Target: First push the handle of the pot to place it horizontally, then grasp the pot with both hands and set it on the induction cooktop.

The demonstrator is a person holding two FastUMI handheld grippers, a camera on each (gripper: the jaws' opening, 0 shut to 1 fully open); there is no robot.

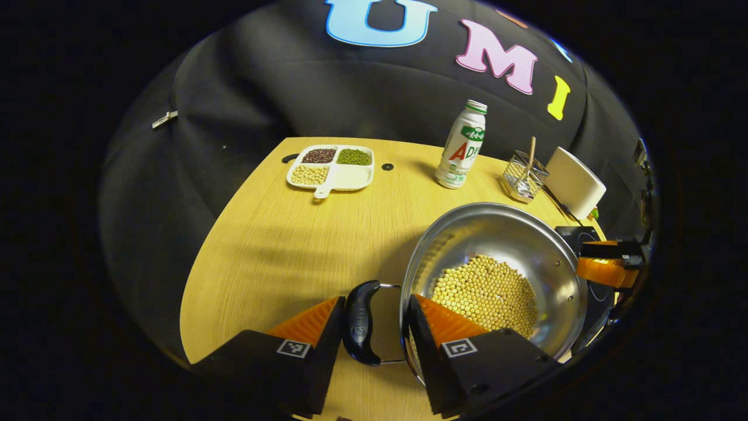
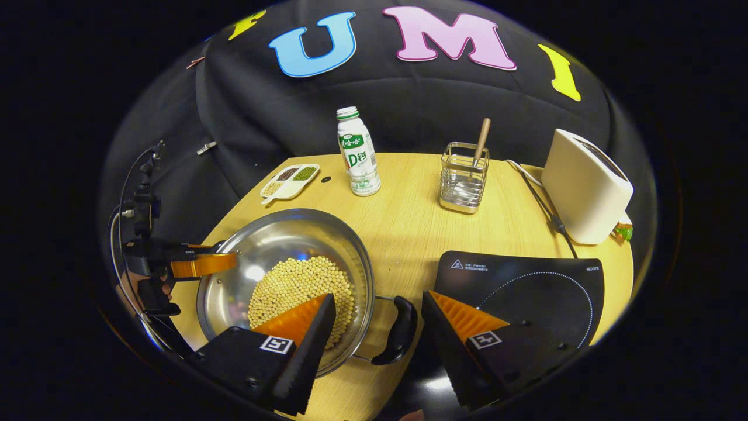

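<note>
Here, my left tool point(image 1: 374, 327) is spread apart, one finger on each side of the pot's left handle point(image 1: 361, 321), not yet pressing on it. My right tool point(image 2: 377, 327) is likewise apart around the right handle point(image 2: 398, 328); one finger hangs over the beans point(image 2: 301, 286).

Risks, as I judge them: if one side clamps and lifts before the other, the pot point(image 2: 280, 245) could tip and spill beans. The hinged wire handles might swing in a loose grip. The inner fingers could snag the rim.

The pot is shiny steel, wide and shallow, holding pale beans. It sits on the wooden surface point(image 2: 409, 222), just left of the black cooktop point(image 2: 543, 286).
</note>
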